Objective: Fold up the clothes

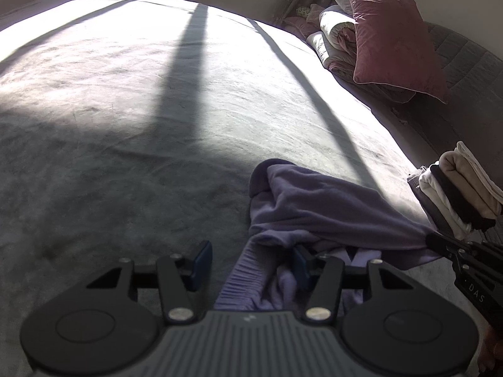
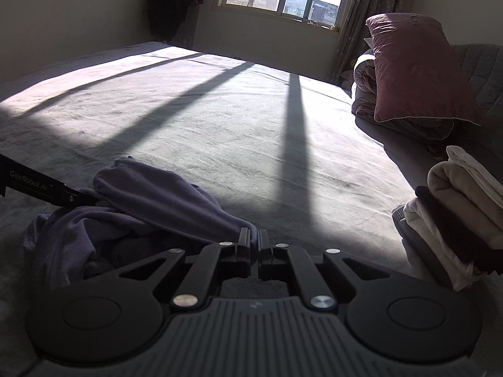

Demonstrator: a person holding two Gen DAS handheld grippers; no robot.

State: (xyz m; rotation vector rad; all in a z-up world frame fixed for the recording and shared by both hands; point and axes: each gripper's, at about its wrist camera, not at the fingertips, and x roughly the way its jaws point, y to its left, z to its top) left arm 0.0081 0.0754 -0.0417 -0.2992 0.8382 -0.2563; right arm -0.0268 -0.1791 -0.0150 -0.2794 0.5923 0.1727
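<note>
Right gripper (image 2: 254,239) jaws clamped on purple garment (image 2: 163,201); "GenRobot.AI" left gripper (image 1: 250,262) jaws wide apart

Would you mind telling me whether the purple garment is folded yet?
Not folded: the purple garment lies bunched and wrinkled on the bed, one edge pinched in the right gripper.

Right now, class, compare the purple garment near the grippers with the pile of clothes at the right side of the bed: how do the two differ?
The purple garment lies crumpled and unfolded; the pile of clothes is neatly folded and stacked.
The purple garment is one colour; the pile of clothes mixes cream, white and dark layers.
The right hand-held gripper is shut on the purple garment; nothing grips the pile of clothes.
Both rest on the bed.
</note>
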